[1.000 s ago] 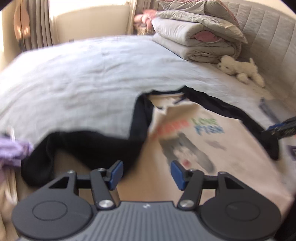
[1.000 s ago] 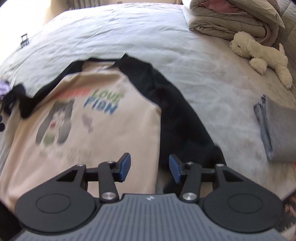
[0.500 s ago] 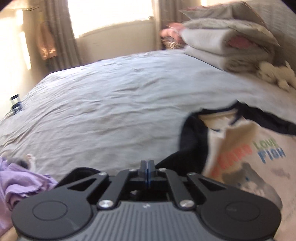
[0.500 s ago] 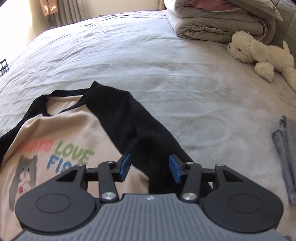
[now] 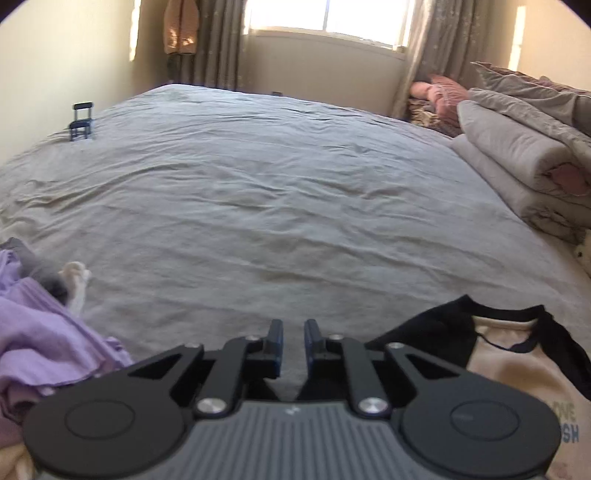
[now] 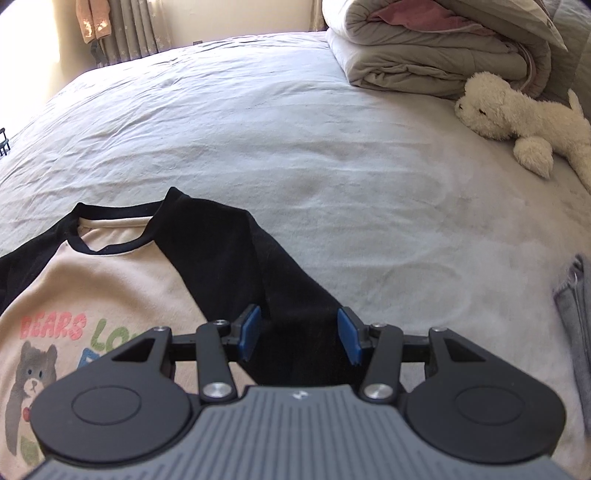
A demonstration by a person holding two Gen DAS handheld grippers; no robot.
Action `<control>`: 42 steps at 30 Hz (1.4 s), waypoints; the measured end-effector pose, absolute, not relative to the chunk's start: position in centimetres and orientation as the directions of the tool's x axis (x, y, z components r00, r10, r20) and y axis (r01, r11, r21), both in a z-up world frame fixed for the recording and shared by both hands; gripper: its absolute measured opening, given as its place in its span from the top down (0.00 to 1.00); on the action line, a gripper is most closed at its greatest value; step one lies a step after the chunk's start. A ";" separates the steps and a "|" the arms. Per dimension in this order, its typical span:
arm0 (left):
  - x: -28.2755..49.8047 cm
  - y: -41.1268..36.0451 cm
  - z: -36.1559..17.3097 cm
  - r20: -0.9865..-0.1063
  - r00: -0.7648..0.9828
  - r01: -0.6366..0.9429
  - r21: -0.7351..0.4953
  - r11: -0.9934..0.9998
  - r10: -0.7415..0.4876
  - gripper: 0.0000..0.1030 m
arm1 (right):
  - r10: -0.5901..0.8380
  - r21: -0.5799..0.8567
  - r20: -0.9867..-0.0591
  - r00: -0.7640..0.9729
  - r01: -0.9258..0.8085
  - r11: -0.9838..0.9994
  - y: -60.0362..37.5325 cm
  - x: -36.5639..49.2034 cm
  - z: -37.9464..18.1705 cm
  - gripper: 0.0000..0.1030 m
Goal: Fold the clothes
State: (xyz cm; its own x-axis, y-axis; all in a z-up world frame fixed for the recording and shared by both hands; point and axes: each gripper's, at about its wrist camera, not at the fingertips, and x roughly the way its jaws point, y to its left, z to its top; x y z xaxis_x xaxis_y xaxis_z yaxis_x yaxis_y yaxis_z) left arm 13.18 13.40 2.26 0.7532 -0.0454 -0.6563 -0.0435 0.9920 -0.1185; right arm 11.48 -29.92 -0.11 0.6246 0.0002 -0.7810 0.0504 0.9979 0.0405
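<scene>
Right claw (image 6: 299, 338) wide open over black sleeve (image 6: 258, 269) of bear raglan shirt (image 6: 103, 295); left claw (image 5: 293, 345) slightly parted, empty, above bed (image 5: 258, 206).

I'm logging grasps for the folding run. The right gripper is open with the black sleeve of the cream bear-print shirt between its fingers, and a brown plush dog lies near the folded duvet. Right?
Nearly. The right wrist view shows the plush dog is white, not brown. The rest holds: the right gripper is open, with the black sleeve of the cream bear-print shirt between its fingers, and the toy lies near the folded duvet.

Sunlit window (image 5: 325, 16) and curtains (image 5: 218, 44) behind a grey-sheeted bed (image 5: 258, 192).
</scene>
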 end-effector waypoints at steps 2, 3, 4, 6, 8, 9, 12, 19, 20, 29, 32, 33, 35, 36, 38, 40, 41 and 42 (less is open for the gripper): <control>13.9 12.0 2.1 -0.657 0.749 0.018 -0.116 0.993 -0.090 0.67 | 0.006 0.047 -0.780 0.625 0.049 0.998 -29.9 12.2 -0.3 0.51; 14.3 11.3 2.0 -0.657 0.746 0.046 -0.111 0.993 -0.108 0.66 | 0.009 0.049 -0.778 0.628 0.047 0.998 -29.8 12.6 -0.4 0.51; 14.9 10.5 1.7 -0.668 0.735 0.067 -0.102 0.993 -0.118 0.65 | 0.012 0.050 -0.775 0.632 0.043 0.998 -29.8 13.0 -0.4 0.51; 16.1 9.4 0.9 -0.698 0.703 0.100 -0.096 0.990 -0.139 0.64 | 0.010 0.045 -0.771 0.637 0.038 0.998 -29.9 13.7 -0.5 0.51; 17.3 8.6 0.0 -0.730 0.665 0.122 -0.101 0.987 -0.157 0.65 | 0.006 0.039 -0.769 0.640 0.037 0.999 -30.1 14.4 -0.6 0.51; 17.9 8.2 -0.4 -0.744 0.647 0.131 -0.105 0.986 -0.166 0.65 | 0.006 0.041 -0.772 0.636 0.040 0.998 -30.3 14.6 -0.8 0.51; 18.6 7.2 -1.3 -0.764 0.620 0.153 -0.106 0.982 -0.179 0.80 | -0.006 0.038 -0.779 0.627 0.058 0.998 -30.9 15.1 -1.2 0.68; 17.3 5.5 -0.5 -0.660 0.746 0.141 0.025 0.990 -0.090 0.97 | -0.024 0.032 -0.746 0.666 0.072 0.997 -31.2 15.0 -0.8 0.96; 17.2 5.5 -0.1 -0.637 0.767 0.133 0.034 0.991 -0.081 0.97 | -0.035 0.023 -0.732 0.681 0.076 0.997 -31.1 15.0 -0.5 0.96; 20.3 6.1 -3.3 -0.666 0.746 0.071 0.074 0.995 -0.004 0.96 | -0.096 -0.057 -0.690 0.717 0.078 0.995 -30.2 16.8 -0.9 0.96; 20.1 5.8 -3.4 -0.671 0.742 0.088 0.078 0.993 -0.013 0.94 | -0.082 -0.052 -0.729 0.680 0.064 0.997 -30.5 17.5 -3.1 0.95; 20.3 6.0 -3.0 -0.674 0.737 0.103 0.043 0.994 -0.048 0.92 | -0.073 -0.047 -0.723 0.687 0.056 0.997 -30.6 17.4 -3.2 0.93; 20.6 6.5 -2.4 -0.675 0.726 0.138 -0.044 0.990 -0.131 0.79 | -0.032 -0.015 -0.712 0.701 0.030 0.999 -30.6 17.2 -2.7 0.85; 20.7 6.7 -2.2 -0.670 0.720 0.156 -0.095 0.983 -0.179 0.68 | -0.009 0.003 -0.707 0.708 0.016 1.000 -30.7 17.1 -2.4 0.85; 21.2 6.9 -2.0 -0.655 0.716 0.183 -0.159 0.970 -0.242 0.66 | 0.033 0.031 -0.691 0.722 -0.015 0.999 -30.3 17.3 -1.8 0.75; 21.8 6.4 -2.2 -0.649 0.712 0.203 -0.176 0.963 -0.269 0.66 | 0.076 0.060 -0.672 0.737 -0.048 0.997 -29.7 17.7 -1.2 0.55; 22.1 6.2 -2.2 -0.645 0.710 0.214 -0.184 0.959 -0.282 0.66 | 0.101 0.074 -0.659 0.746 -0.069 0.995 -29.2 18.0 -1.0 0.53; 22.4 5.9 -2.3 -0.647 0.703 0.224 -0.193 0.955 -0.295 0.66 | 0.120 0.081 -0.654 0.747 -0.089 0.993 -28.7 18.4 -0.9 0.53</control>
State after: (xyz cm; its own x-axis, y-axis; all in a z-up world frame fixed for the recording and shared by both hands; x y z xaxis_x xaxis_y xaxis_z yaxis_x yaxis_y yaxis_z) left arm 22.39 5.88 -2.31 0.7026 -0.2954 -0.6473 0.2237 0.9553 -0.1931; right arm 18.39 -28.67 -0.86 0.7473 0.1199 -0.6536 -0.0886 0.9928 0.0808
